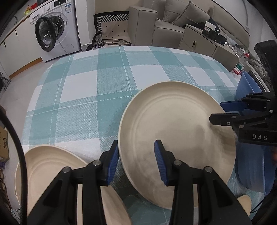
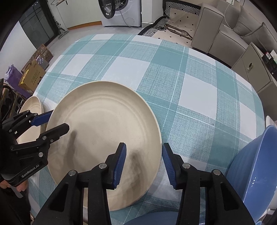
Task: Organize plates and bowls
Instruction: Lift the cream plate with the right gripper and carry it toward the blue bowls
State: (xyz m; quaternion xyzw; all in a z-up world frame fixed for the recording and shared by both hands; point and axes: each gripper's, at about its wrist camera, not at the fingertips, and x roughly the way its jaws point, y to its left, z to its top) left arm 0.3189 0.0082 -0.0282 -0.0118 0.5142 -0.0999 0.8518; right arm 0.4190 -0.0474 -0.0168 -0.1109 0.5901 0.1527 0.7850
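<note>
While straddled by both tongs, round plate (image 2: 103, 138) face-up, tilted.

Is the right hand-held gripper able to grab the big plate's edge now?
Probably yes. The right hand-held gripper already straddles the big plate's rim, jaws apart, with nothing between them but the rim.

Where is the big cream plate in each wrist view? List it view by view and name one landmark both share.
Left wrist: big cream plate sits right of centre, its left rim between the left gripper fingers.
Right wrist: the plate sits left of centre, its right rim between the right gripper fingers.
Shared landmark: washing machine.
</note>
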